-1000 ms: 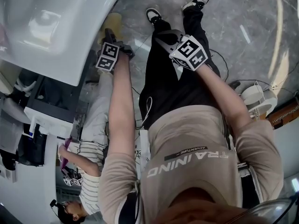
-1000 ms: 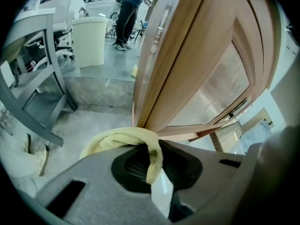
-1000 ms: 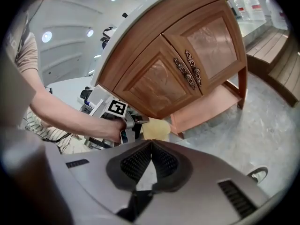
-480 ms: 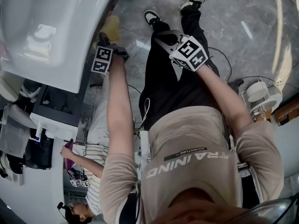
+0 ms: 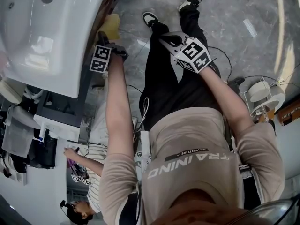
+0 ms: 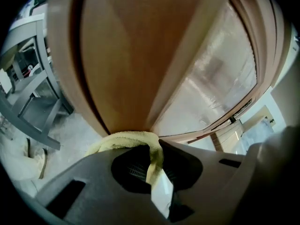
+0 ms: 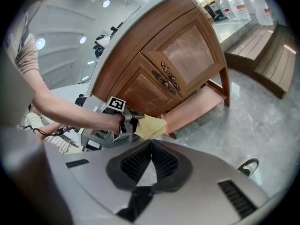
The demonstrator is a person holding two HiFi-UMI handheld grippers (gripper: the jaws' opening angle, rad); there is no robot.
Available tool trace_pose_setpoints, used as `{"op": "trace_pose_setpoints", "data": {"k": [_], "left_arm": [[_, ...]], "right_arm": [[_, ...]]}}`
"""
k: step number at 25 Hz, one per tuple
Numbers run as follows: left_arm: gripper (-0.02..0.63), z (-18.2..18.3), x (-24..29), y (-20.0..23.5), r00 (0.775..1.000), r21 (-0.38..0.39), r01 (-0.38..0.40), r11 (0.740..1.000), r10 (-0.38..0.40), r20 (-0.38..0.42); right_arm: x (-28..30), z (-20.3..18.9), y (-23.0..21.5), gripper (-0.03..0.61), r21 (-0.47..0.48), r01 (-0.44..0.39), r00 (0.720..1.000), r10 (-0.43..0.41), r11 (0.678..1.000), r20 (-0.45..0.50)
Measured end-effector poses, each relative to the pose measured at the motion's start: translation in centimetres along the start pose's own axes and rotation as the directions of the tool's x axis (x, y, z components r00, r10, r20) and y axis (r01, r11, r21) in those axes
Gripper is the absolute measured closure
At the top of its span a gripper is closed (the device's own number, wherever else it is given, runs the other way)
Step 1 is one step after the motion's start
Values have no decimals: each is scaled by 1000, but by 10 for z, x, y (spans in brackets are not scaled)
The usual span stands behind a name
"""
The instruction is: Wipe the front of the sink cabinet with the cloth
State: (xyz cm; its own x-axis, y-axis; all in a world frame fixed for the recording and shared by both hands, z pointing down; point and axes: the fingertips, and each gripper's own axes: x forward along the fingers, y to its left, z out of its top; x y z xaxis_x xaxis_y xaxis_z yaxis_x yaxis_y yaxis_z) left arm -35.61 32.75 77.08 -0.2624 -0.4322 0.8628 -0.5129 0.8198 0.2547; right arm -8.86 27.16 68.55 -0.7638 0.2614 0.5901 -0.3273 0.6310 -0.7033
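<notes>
The curved brown wooden sink cabinet (image 7: pixel 159 74), with panelled doors and ornate metal handles, stands under a glossy white basin (image 5: pixel 42 32). A beige shirt (image 5: pixel 187 182) reads "TRAINING ADVENTURE". A fluffy yellow cloth (image 6: pixel 126 138), pinched in the left gripper (image 6: pixel 157 172), bunches forward against the cabinet front. The right gripper (image 7: pixel 151 156) is closed and empty.

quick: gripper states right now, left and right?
Left gripper: shut on the yellow cloth, which is pressed to the wooden cabinet door.
Right gripper: shut, nothing between the jaws.
</notes>
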Motion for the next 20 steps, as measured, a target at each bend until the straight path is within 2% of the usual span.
{"op": "trace_pose_setpoints", "data": {"k": [4, 8, 13, 17, 20], "left_arm": [[574, 1, 8, -25, 1000, -4, -2, 1000, 2, 19], [574, 4, 13, -53, 1000, 88, 22, 996, -24, 16], [574, 6, 15, -76, 999, 92, 29, 995, -33, 42], [574, 6, 18, -107, 997, 205, 62, 977, -71, 34], [574, 7, 20, -118, 997, 202, 64, 977, -73, 39]], "right_arm": [[-14, 2, -17, 566, 4, 7, 1000, -7, 1000, 4], [-25, 8, -30, 566, 21, 16, 1000, -17, 1000, 22], [-39, 10, -45, 566, 29, 12, 1000, -13, 1000, 26], [-53, 17, -59, 566, 33, 9, 999, -10, 999, 36], [-61, 22, -69, 566, 33, 8, 999, -10, 999, 36]]}}
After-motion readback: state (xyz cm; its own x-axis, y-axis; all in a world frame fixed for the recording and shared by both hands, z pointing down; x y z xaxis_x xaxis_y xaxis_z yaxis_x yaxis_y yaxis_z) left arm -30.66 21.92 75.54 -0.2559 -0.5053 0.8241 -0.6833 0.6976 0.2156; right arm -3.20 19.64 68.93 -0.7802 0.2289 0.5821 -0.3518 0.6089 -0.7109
